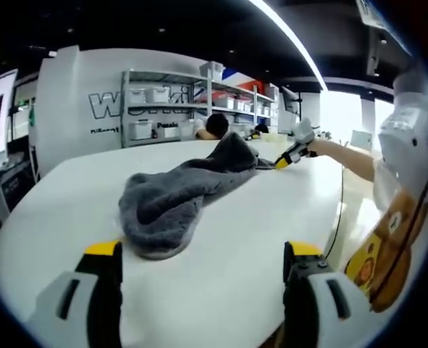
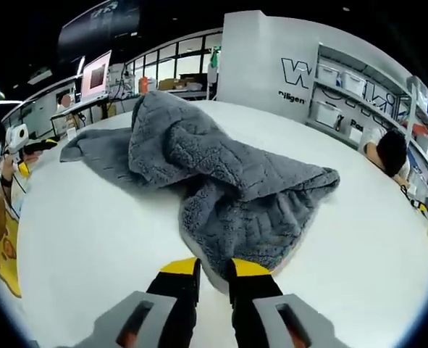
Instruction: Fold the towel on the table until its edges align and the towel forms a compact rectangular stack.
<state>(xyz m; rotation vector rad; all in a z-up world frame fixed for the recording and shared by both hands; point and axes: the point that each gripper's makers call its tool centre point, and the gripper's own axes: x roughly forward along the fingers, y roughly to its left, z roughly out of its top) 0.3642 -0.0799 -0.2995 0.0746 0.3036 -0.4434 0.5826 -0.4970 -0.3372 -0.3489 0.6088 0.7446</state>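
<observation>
The grey towel (image 2: 228,192) lies crumpled in a long heap across the white table (image 2: 90,239); in the right gripper view its fleecy folds rise in a hump toward the far end, and a flat corner spreads out at the far left; the near edge hangs just over the tips of the right gripper (image 2: 214,272), whose yellow-tipped fingers (image 2: 179,270) stand close together and pinch that edge between them. In the left gripper view the same towel (image 1: 181,196) runs from a rounded heap near the camera up to a raised peak at the far end, where the right gripper (image 1: 290,156), held by a person's hand and bare forearm, grips it; the left gripper (image 1: 203,254) hovers over bare table just short of the heap, its fingers (image 1: 101,250) spread wide and holding nothing.

The table (image 1: 242,239) is smooth, glossy white with a rounded edge, and bare apart from the towel. Beyond it stands a white wall with large dark lettering (image 2: 295,72); metal shelves (image 1: 163,105) carry pale storage bins; a seated person (image 2: 391,152) is bent over beyond the table's far rim; a monitor (image 2: 96,72) glows on a desk at the back; a long ceiling light strip (image 1: 286,36) crosses the dark ceiling; bright windows (image 1: 340,112) lie to one side.
</observation>
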